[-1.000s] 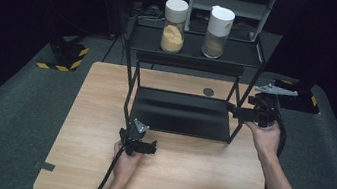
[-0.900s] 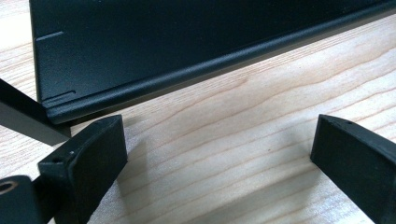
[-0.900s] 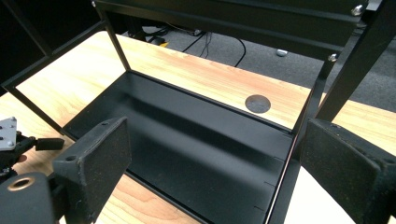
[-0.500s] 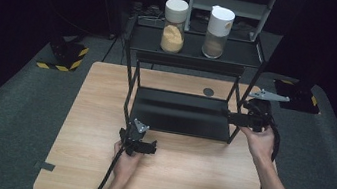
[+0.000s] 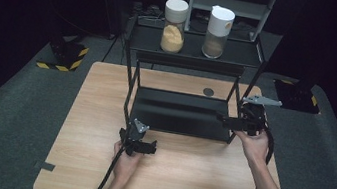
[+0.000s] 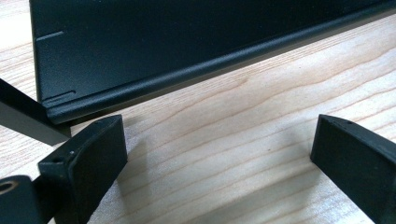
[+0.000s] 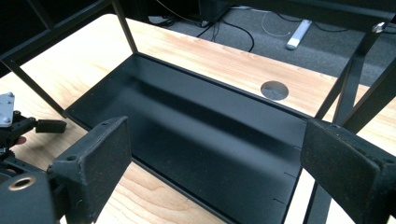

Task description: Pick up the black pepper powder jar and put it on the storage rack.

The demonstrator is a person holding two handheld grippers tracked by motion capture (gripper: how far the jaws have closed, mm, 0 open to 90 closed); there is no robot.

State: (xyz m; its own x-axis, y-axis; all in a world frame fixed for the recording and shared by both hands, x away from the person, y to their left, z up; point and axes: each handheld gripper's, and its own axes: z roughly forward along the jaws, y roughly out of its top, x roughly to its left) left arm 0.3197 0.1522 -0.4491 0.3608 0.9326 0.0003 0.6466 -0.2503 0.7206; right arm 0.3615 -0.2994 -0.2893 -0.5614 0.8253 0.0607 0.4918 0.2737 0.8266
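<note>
A black metal rack stands on the wooden table. Its top shelf carries a white-lidded jar of yellow grains and a white-lidded jar of brown grains. The lower shelf is bare. My left gripper is open, low over the wood just in front of the shelf's front-left corner. My right gripper is open at the rack's front-right leg, looking across the lower shelf, with nothing between its jaws.
A grey round cable hole sits in the table behind the lower shelf. Rack legs flank both grippers. Black-and-yellow striped stand bases rest on the grey floor to the left and right. The left gripper appears in the right gripper view.
My right gripper has drifted a little toward the table's front and leftward beside the rack's right leg. The left gripper has stayed put.
</note>
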